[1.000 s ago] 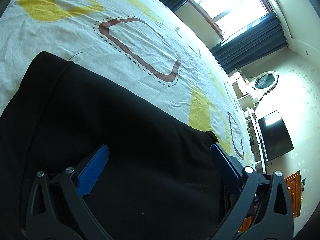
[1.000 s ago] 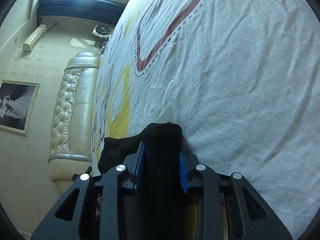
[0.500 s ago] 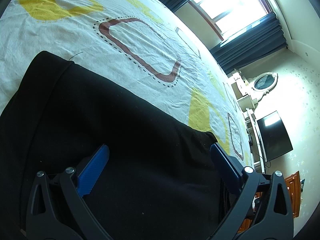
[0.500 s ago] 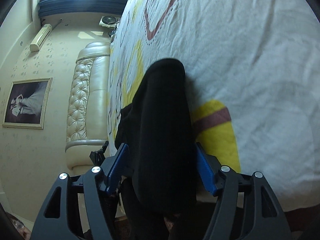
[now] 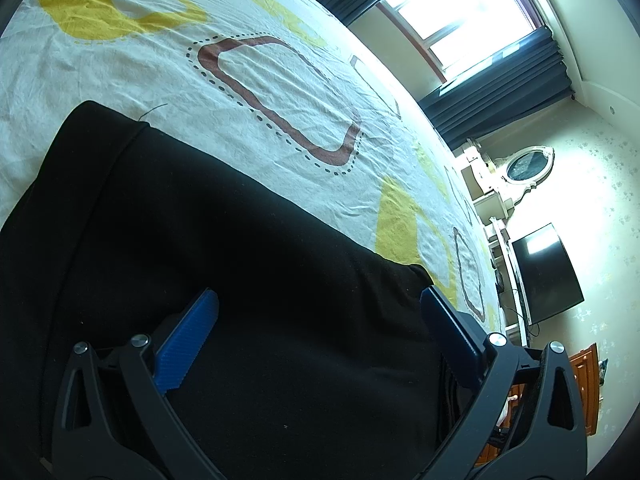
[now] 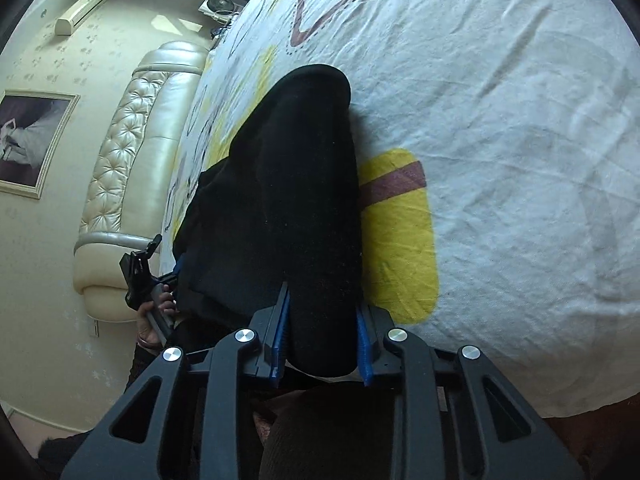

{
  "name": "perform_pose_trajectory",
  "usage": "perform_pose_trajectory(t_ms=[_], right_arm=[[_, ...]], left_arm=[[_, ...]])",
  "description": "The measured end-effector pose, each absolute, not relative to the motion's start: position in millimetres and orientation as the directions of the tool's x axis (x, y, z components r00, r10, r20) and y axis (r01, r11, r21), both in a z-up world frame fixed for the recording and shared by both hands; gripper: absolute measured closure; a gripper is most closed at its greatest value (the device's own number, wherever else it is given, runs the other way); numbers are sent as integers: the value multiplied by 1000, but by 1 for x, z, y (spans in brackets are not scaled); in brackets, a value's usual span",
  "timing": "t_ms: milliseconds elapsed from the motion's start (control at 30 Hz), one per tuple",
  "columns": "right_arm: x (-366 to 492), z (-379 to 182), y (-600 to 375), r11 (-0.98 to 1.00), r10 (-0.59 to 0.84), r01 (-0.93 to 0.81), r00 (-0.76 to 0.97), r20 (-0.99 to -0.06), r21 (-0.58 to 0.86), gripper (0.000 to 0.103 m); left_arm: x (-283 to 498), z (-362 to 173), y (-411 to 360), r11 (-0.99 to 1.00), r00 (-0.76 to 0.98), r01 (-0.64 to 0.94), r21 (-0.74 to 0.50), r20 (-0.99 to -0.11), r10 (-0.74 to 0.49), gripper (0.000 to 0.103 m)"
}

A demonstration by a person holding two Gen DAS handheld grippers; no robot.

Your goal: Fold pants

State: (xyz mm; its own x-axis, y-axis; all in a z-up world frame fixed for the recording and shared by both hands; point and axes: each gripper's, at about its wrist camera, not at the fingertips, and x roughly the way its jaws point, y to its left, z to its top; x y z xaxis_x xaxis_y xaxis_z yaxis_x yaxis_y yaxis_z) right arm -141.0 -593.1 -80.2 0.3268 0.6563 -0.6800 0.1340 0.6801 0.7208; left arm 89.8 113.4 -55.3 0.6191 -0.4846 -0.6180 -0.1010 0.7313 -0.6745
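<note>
Black pants lie on a bed with a white sheet printed with yellow and brown shapes. In the left wrist view my left gripper is open, its blue-padded fingers spread wide just above the flat black cloth. In the right wrist view my right gripper is shut on a thick bunched fold of the pants, held near the bed's front edge. The left gripper and the hand holding it show at the left of that view.
A cream tufted headboard stands at the bed's left end. A window with dark curtains, a white dresser with an oval mirror and a black TV stand beyond the bed. A framed picture hangs on the wall.
The right gripper opened around the bunched fold half a second ago and has shut on it again, pulled back toward the bed's edge. The left gripper has not moved.
</note>
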Motion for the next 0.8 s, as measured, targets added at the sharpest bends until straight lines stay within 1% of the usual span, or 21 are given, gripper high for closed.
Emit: perform_pose_trajectory(t_ms=[33, 100, 133, 167, 200, 233, 333, 400, 533, 600, 667, 733, 800], right_arm=[[-141, -81, -593, 684, 652, 133, 329, -683, 717, 75], [-143, -76, -592, 686, 646, 136, 338, -685, 714, 70], [-145, -73, -593, 694, 634, 141, 344, -692, 706, 63], [-146, -66, -595, 715, 605, 149, 357, -712, 683, 52], [-147, -58, -593, 739, 566, 160, 379, -732, 654, 45], [-149, -50, -594, 766, 511, 178, 415, -753, 618, 34], [-151, -24, -598, 815, 349, 248, 512, -785, 524, 33], [-155, -12, -597, 819, 272, 277, 584, -765, 503, 33], [-153, -4, -573, 887, 135, 274, 616, -776, 373, 33], [-149, -8, -557, 905, 125, 255, 606, -785, 341, 33], [-145, -14, -544, 909, 138, 244, 589, -796, 338, 33], [-143, -17, -531, 915, 152, 225, 576, -803, 335, 33], [-141, -13, -520, 930, 130, 209, 581, -804, 301, 33]], left_arm=[[90, -55, 113, 731, 619, -101, -675, -618, -485, 2], [90, -55, 113, 729, 620, -101, -677, -616, -486, 2], [89, -56, 113, 728, 621, -101, -678, -614, -487, 2], [89, -56, 113, 727, 622, -101, -680, -613, -487, 2], [89, -56, 113, 726, 622, -102, -680, -613, -487, 2], [88, -56, 113, 725, 623, -102, -681, -612, -487, 2], [86, -56, 114, 723, 625, -103, -683, -610, -486, 2], [85, -56, 114, 719, 628, -103, -688, -605, -489, 2], [83, -56, 115, 710, 636, -105, -697, -596, -490, 2], [83, -56, 115, 707, 638, -106, -699, -593, -491, 2], [83, -55, 114, 711, 632, -108, -695, -600, -491, 2], [84, -54, 112, 724, 624, -109, -681, -614, -483, 2], [86, -52, 109, 744, 601, -106, -660, -638, -480, 2]])
